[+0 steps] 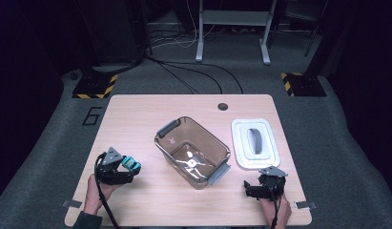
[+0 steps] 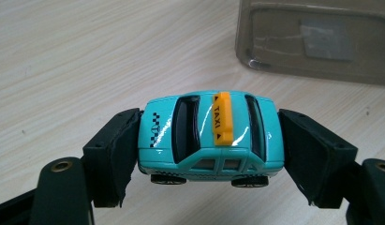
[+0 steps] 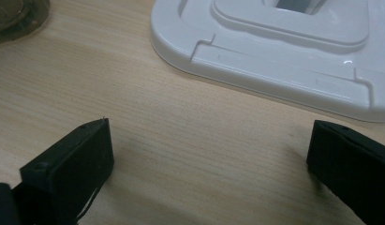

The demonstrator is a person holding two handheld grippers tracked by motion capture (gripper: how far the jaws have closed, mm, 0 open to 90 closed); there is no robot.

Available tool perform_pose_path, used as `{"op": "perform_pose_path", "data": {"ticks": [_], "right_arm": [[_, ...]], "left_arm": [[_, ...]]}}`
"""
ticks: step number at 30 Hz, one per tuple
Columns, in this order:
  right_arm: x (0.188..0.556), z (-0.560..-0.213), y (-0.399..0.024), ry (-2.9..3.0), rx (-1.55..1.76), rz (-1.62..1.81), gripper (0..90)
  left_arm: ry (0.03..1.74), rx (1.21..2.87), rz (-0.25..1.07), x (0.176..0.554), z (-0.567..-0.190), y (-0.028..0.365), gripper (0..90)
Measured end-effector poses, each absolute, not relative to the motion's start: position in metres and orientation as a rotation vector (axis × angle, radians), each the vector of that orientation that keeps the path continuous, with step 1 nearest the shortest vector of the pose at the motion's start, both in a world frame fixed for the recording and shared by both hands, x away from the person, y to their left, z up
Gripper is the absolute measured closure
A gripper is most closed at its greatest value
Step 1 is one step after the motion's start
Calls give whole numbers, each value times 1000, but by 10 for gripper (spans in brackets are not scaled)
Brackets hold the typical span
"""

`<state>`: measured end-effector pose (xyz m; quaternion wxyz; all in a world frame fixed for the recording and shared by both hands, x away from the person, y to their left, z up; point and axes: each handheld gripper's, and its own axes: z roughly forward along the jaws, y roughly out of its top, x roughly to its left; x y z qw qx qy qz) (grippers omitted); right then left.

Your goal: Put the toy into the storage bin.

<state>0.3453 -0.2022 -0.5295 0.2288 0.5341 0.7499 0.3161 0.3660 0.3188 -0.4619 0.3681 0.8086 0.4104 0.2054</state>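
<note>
Two grippers sit at the near edge of the table (image 1: pixel 136 200): the left gripper (image 2: pixel 210 140) is clamped end to end on a turquoise toy taxi (image 2: pixel 210 133), held just above the wood to the left of the open brown bin (image 1: pixel 192 150), while the right gripper (image 3: pixel 209 159) rests with its jaws wide apart and empty, just short of the white lid (image 3: pixel 284 51). The likely step is carrying the taxi into the bin. To do it well, keep the squeeze steady, lift clear over the near rim and release low over the bin floor.
</note>
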Motion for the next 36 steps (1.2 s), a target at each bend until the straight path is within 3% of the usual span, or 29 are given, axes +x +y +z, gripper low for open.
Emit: {"op": "perform_pose_path", "data": {"ticks": [36], "right_arm": [[346,-530,-202,2065,1472,870,0]], "left_arm": [[960,2095,570,391,-416,305,243]]}}
